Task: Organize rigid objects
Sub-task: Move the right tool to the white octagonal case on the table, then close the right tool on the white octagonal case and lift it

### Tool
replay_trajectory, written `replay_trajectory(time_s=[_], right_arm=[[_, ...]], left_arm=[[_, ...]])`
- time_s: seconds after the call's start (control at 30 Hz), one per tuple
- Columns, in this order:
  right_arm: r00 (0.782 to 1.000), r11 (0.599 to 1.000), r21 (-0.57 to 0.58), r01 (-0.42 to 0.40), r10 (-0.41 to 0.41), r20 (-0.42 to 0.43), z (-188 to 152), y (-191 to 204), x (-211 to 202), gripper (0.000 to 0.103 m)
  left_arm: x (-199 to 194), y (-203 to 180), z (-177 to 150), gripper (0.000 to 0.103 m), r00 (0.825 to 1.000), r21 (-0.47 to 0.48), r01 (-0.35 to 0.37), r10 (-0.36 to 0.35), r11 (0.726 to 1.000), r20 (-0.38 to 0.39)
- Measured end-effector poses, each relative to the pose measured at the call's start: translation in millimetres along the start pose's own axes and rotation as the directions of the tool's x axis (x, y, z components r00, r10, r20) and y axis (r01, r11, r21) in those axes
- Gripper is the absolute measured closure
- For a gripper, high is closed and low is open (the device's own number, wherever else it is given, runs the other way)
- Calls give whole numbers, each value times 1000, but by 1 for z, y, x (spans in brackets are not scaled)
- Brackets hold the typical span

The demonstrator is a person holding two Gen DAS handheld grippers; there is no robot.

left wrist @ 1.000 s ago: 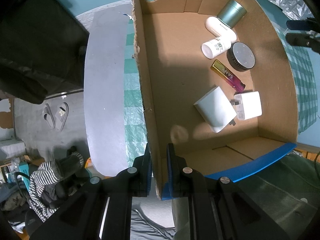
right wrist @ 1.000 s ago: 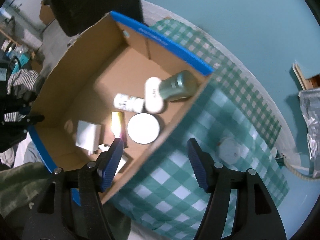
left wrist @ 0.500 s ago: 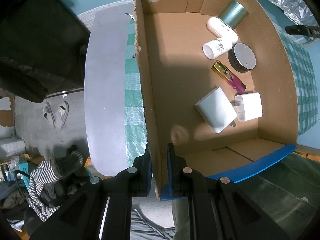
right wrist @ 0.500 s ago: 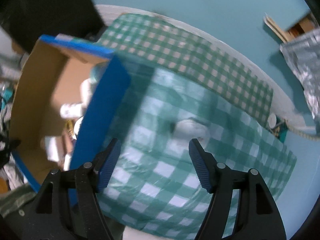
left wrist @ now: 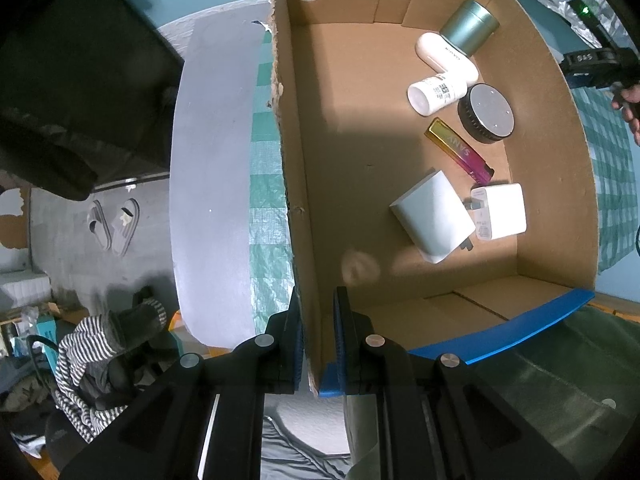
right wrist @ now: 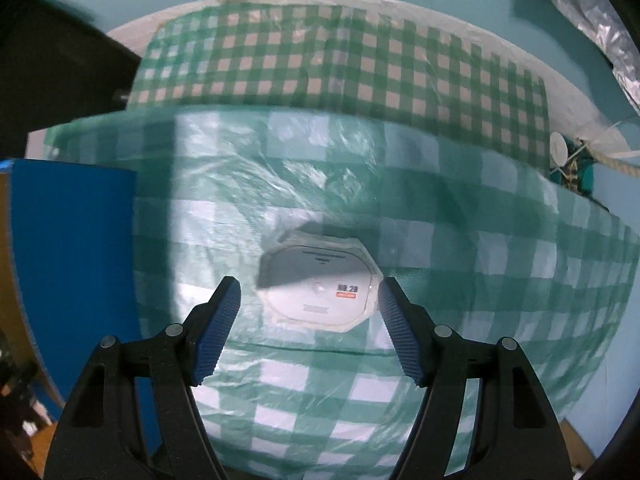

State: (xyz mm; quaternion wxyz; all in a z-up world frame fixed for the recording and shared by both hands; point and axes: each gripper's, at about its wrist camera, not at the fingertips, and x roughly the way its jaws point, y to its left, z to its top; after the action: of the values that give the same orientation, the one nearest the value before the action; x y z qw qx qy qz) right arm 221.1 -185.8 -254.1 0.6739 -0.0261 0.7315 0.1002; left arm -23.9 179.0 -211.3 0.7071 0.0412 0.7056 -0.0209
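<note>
My left gripper (left wrist: 318, 294) is shut on the near wall of the open cardboard box (left wrist: 288, 120). On the box floor lie a green tin (left wrist: 470, 32), two white bottles (left wrist: 436, 94), a black round speaker (left wrist: 486, 114), a pink and gold lighter (left wrist: 460, 150), a white charger (left wrist: 434, 216) and a white plug adapter (left wrist: 500, 210). My right gripper (right wrist: 308, 285) points down, open, over a flat white eight-sided sealed container (right wrist: 318, 280) on the green checked tablecloth (right wrist: 460, 240). The container sits between the fingers, which stand clear of its sides.
The box's blue flap (right wrist: 72, 232) stands just left of my right gripper. A rope and small clutter (right wrist: 572, 160) lie at the cloth's far right edge. Beyond the table's grey rim (left wrist: 212, 184), slippers (left wrist: 114, 224) and striped clothing (left wrist: 92, 356) lie on the floor.
My right gripper has swung from above the box to over the tablecloth, sunk toward the white container and rolled. The left gripper and the box have not moved.
</note>
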Motion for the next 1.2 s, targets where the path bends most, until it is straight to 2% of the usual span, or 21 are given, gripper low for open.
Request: replay_trajectory(time_s=[0.43, 0.67, 0.9, 1.2], right_arm=[[1000, 996, 80, 28, -28, 1, 1, -4, 20, 32], [998, 995, 76, 58, -59, 10, 1, 1, 21, 33], [998, 998, -13, 64, -64, 9, -10, 13, 15, 33], [999, 992, -118, 40, -36, 37, -36, 38, -12, 33]], left_arm=[[1, -1, -3, 91, 1000, -7, -2, 2, 1000, 0], [1, -1, -5, 91, 1000, -4, -1, 1, 1000, 0], [0, 0, -5, 91, 1000, -4, 3, -3, 1000, 2], [-1, -1, -5, 91, 1000, 17, 5, -5, 1000, 4]])
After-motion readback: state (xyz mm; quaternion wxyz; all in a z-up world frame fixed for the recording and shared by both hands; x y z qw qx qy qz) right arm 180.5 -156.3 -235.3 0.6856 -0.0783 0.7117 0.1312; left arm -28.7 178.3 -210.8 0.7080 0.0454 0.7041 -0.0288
